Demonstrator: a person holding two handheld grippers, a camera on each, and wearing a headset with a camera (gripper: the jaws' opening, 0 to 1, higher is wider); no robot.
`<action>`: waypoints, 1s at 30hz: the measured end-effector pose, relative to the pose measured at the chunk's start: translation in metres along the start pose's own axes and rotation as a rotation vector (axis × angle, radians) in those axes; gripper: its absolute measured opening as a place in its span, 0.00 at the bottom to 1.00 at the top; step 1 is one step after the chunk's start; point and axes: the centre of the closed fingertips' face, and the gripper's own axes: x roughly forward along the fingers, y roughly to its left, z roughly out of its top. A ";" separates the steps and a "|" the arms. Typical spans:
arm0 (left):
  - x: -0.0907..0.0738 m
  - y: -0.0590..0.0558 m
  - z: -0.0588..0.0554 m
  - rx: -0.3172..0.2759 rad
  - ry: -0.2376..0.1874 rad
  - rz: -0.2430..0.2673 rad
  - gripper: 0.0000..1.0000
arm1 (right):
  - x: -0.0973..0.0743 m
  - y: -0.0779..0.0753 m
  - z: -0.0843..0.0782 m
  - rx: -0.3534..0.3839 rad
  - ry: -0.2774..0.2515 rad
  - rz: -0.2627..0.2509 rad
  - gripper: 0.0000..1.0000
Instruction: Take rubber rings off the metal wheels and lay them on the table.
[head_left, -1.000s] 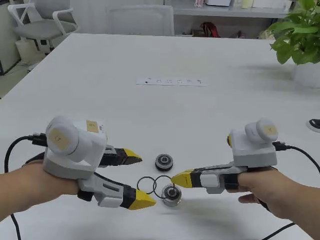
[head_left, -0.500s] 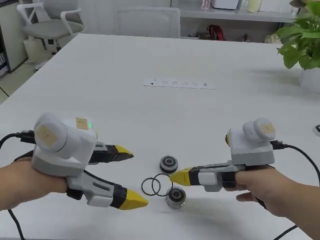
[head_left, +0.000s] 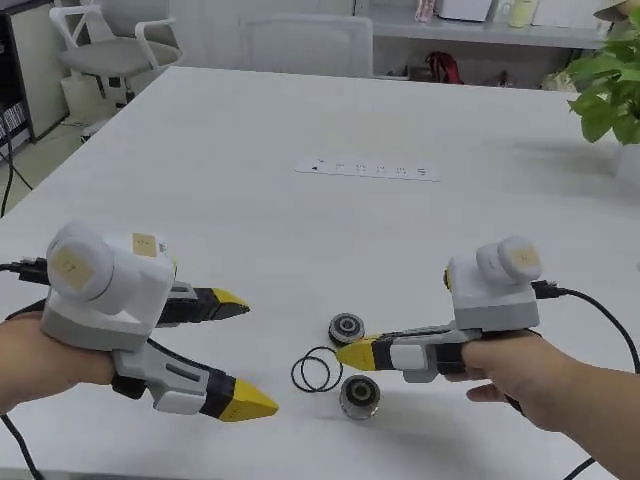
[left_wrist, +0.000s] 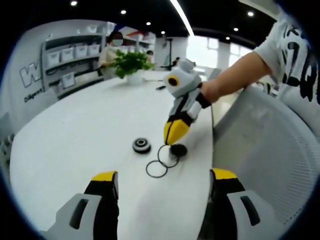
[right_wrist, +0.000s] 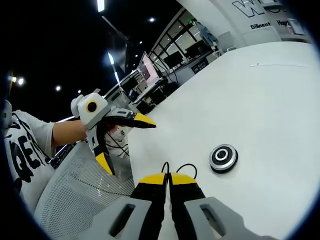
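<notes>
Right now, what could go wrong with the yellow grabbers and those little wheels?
1. The right gripper has its shut tips right at the two rubber rings on the table; moving off could drag or flick one.
2. The nearer metal wheel lies just beside that gripper, so a bump might knock it away.
3. The left gripper hangs open close by; the two could clash.

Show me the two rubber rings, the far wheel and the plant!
rubber rings (head_left: 316, 372), head view, middle of the overlapping pair
far metal wheel (head_left: 347, 328), head view, its hub
plant (head_left: 612, 100), head view, its leaves
</notes>
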 end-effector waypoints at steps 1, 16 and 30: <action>-0.001 0.000 0.000 0.000 0.000 0.002 0.76 | 0.001 -0.001 0.000 0.001 0.002 0.000 0.00; -0.007 0.003 -0.008 -0.005 0.010 0.018 0.77 | 0.016 -0.003 -0.007 -0.019 0.050 -0.007 0.00; -0.010 0.003 -0.012 -0.014 0.018 0.020 0.77 | 0.022 -0.004 -0.017 -0.084 0.095 -0.022 0.00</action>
